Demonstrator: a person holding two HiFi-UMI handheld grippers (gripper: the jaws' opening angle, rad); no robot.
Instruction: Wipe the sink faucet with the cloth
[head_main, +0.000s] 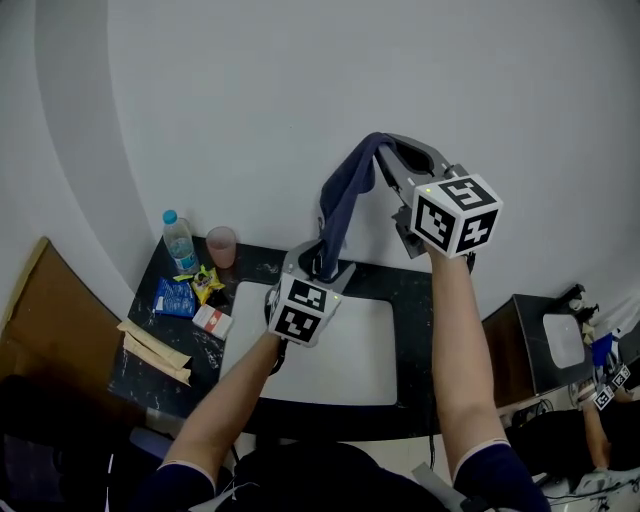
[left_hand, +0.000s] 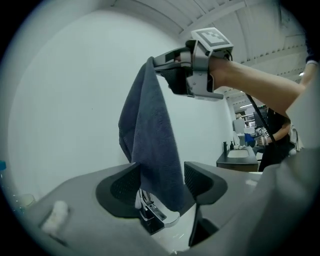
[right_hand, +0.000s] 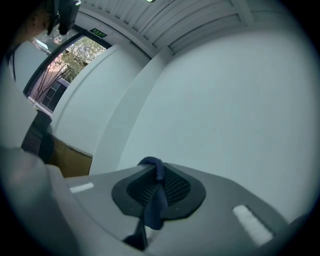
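A dark blue cloth (head_main: 340, 200) hangs from my right gripper (head_main: 382, 150), which is raised high in front of the white wall and shut on the cloth's top edge (right_hand: 155, 200). In the left gripper view that gripper (left_hand: 155, 62) is above, with the cloth (left_hand: 150, 140) draping down from it. My left gripper (head_main: 322, 262) stands lower, over the back of the white sink (head_main: 340, 350). It is open (left_hand: 160, 182): the cloth's lower end hangs between the pads, unpinched. The chrome faucet (left_hand: 155, 214) shows just beyond and below the jaws.
On the dark counter (head_main: 410, 290) left of the sink stand a water bottle (head_main: 180, 240), a pink cup (head_main: 222, 245), snack packets (head_main: 178, 296) and a small red-and-white box (head_main: 212, 320). Cardboard (head_main: 40, 310) lies at far left. A second basin (head_main: 563, 340) is at far right.
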